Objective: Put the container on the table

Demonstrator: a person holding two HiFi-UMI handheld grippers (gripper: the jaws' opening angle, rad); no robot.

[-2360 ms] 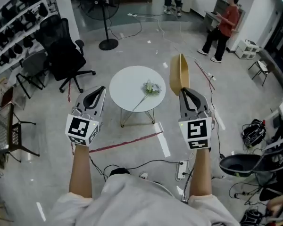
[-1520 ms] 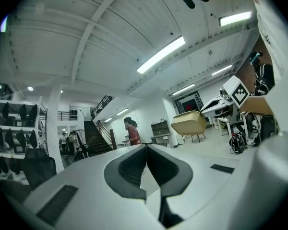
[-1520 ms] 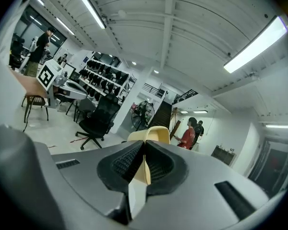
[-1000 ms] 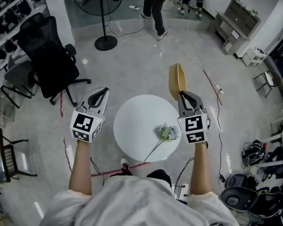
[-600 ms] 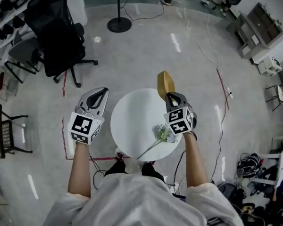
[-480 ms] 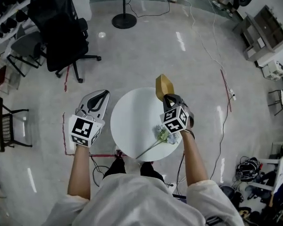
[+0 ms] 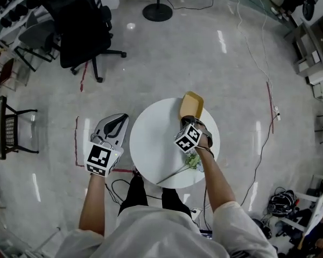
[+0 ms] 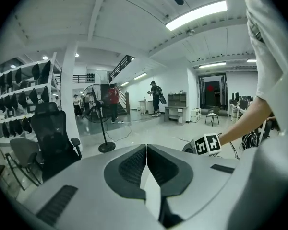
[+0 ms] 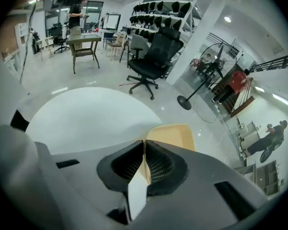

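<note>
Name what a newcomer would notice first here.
A round white table stands mid-floor below the person. At its far edge the right gripper grips a yellow container by its rim. A flower sprig lies on the near side; the left gripper hangs shut, empty, left of the table.

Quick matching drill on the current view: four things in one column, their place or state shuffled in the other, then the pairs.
Column one
1. container
2. flower
3. left claw
4. chair

Column two
A. lying on the table
B. shut, empty, off the table's left side
C. black, standing well away from the table
D. gripped in the right claw

Pairs: 1-D, 2-A, 3-B, 4-C
</note>
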